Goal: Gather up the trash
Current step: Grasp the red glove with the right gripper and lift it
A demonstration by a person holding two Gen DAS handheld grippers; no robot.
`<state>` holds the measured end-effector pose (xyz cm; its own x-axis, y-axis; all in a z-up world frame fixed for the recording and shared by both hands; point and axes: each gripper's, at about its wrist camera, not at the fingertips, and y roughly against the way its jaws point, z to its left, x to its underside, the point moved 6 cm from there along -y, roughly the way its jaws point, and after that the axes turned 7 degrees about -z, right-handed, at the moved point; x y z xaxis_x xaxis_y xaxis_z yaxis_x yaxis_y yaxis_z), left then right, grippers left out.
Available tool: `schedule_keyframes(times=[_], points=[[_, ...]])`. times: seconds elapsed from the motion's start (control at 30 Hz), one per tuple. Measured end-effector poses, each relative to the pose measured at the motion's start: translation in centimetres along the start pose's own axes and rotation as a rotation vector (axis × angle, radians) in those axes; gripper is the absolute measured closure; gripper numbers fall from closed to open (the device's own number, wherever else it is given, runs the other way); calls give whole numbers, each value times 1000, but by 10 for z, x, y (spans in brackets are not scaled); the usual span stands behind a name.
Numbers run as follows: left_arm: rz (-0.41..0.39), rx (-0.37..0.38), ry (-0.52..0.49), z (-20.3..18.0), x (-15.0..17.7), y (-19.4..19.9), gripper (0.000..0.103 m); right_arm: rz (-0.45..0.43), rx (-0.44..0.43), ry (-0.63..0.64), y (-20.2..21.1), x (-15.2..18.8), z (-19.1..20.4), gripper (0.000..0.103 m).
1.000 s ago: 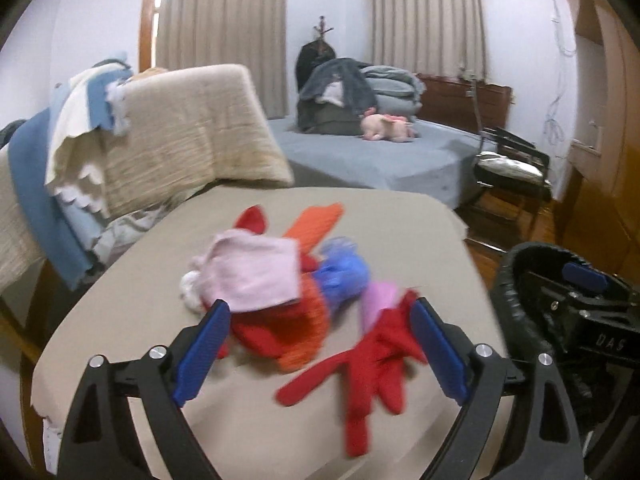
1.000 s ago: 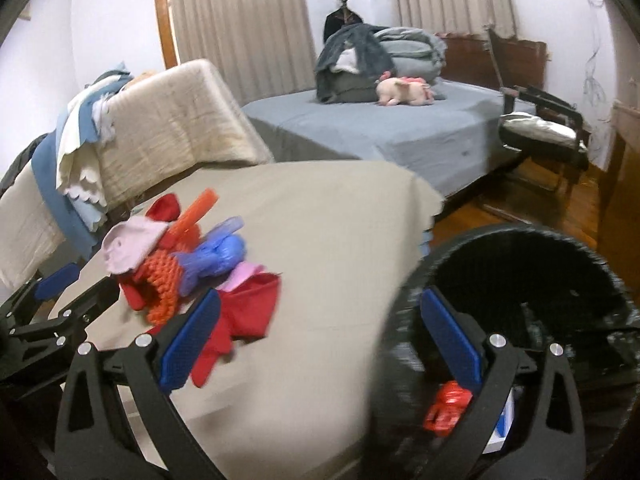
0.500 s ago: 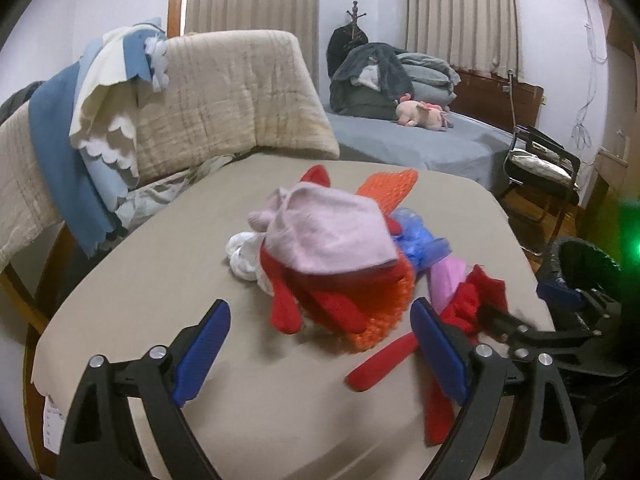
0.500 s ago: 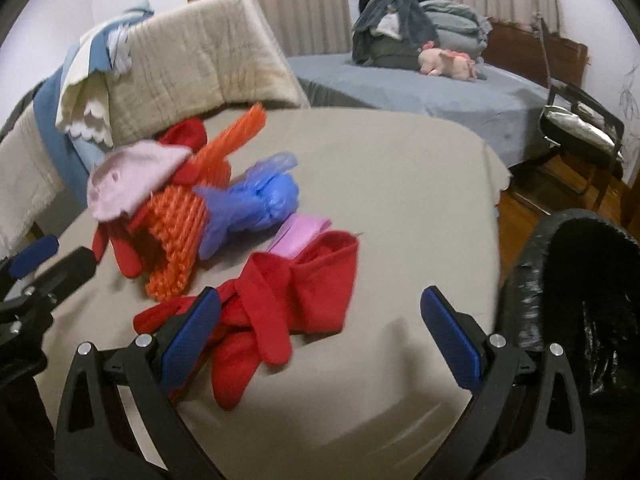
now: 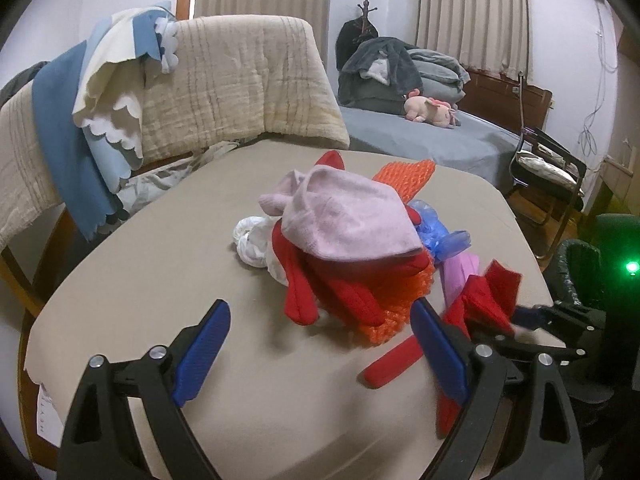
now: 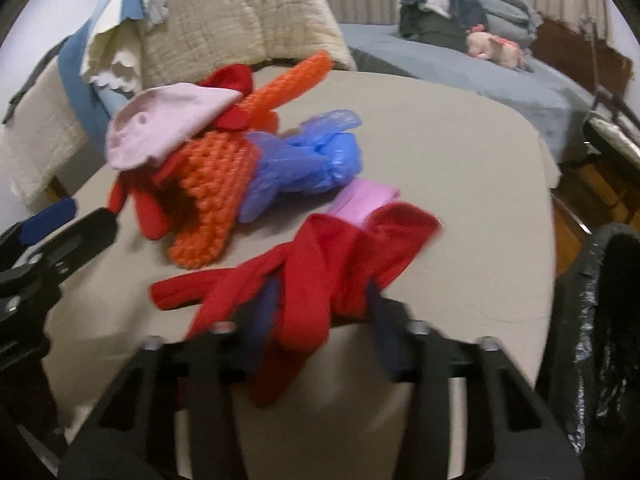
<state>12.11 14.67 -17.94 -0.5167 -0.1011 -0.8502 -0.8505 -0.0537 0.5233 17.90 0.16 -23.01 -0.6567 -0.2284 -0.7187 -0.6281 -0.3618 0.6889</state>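
Observation:
A heap of trash lies on the beige table [image 5: 160, 280]: a pink cloth [image 5: 344, 216] on top, orange mesh [image 5: 404, 172], a blue plastic bag [image 5: 440, 236], a white crumpled wad [image 5: 252, 240] and a red cloth [image 6: 320, 256] nearest the table's right edge. My right gripper [image 6: 320, 312] is low over the table. Its jaws are closing, and the red cloth is bunched between the blurred blue pads. In the left wrist view that gripper [image 5: 520, 320] shows at the right, on the red cloth [image 5: 484, 296]. My left gripper [image 5: 320, 348] stands open just short of the heap, holding nothing.
A black bin with a black liner [image 6: 600, 320] stands off the table's right edge. Chairs draped with a beige quilt [image 5: 240, 80] and blue and white cloths [image 5: 60, 132] line the far left side. A grey bed [image 5: 440, 136] and a dark chair [image 5: 548, 172] lie beyond.
My right gripper swung from above the bin to the table, dropped onto the red cloth and drew its wide jaws in around it. My left gripper came nearer the heap, then held still.

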Motion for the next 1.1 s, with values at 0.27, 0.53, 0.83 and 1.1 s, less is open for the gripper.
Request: schedule_keyframes(times=[0.27,0.53,0.83,1.1], points=[[-7,12,-17,-5,-2,2,13,-30,-41,-48,26,1,-11,90],[-21,51,-44,-27,-9,7,13,-55,-33,-109,55,-7,-37,90],[-20,67,-65,-42,-8,11,13,-69,-14,-121,67,4,-51,90],[-24,114,-85,-66,-12,12,14,-119,50,-104,89,-8,-72,90]])
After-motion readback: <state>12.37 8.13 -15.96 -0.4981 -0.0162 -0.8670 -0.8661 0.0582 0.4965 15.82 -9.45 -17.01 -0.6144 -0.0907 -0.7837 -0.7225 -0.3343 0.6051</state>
